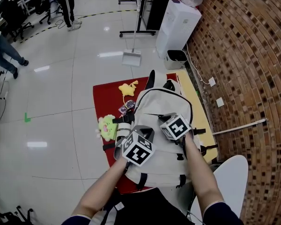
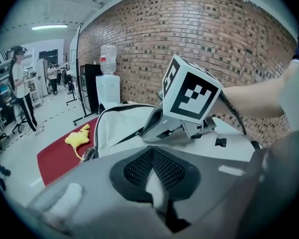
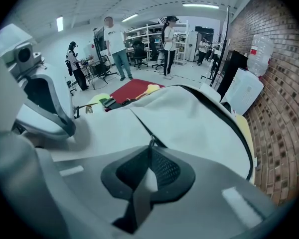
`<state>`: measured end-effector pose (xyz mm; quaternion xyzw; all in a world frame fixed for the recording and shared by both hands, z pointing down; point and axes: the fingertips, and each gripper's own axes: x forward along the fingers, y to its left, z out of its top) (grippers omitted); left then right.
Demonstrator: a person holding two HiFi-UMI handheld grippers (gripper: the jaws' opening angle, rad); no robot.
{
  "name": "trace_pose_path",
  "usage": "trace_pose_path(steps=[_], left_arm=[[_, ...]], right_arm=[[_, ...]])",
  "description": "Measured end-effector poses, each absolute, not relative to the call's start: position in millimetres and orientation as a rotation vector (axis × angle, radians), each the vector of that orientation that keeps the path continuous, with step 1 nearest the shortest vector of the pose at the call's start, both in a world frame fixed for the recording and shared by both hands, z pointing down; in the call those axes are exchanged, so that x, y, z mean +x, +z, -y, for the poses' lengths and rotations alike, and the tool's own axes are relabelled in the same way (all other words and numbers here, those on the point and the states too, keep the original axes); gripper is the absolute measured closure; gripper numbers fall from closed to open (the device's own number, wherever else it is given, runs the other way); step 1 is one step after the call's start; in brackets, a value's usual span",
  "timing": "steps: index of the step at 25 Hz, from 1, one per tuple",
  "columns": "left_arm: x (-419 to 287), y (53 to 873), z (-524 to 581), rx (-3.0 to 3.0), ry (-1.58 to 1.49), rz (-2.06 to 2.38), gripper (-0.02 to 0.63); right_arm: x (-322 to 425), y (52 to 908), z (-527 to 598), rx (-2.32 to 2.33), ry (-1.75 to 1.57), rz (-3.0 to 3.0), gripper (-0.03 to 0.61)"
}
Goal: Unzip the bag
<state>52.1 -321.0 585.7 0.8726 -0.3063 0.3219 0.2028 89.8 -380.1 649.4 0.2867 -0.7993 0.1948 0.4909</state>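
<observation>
Pale grey fabric backpack (image 1: 165,110): my right gripper (image 3: 150,148) is clamped on its small dark zip pull (image 3: 150,141) at twelve o'clock. My left gripper (image 2: 152,151) has its jaws closed, the backpack at eleven.

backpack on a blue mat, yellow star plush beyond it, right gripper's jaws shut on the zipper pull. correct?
Not quite. The mat is red, not blue, as the head view shows. The rest holds: the backpack lies on it, the yellow star plush lies beyond it, and the right gripper has its jaws shut on the zipper pull.
</observation>
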Motion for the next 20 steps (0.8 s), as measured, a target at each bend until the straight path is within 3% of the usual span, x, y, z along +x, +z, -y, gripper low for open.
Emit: trace_pose_path(steps=[20], left_arm=[[16, 587, 312, 2.373, 0.874, 0.917, 0.609]], right_arm=[[21, 640, 380, 0.570, 0.364, 2.043, 0.550]])
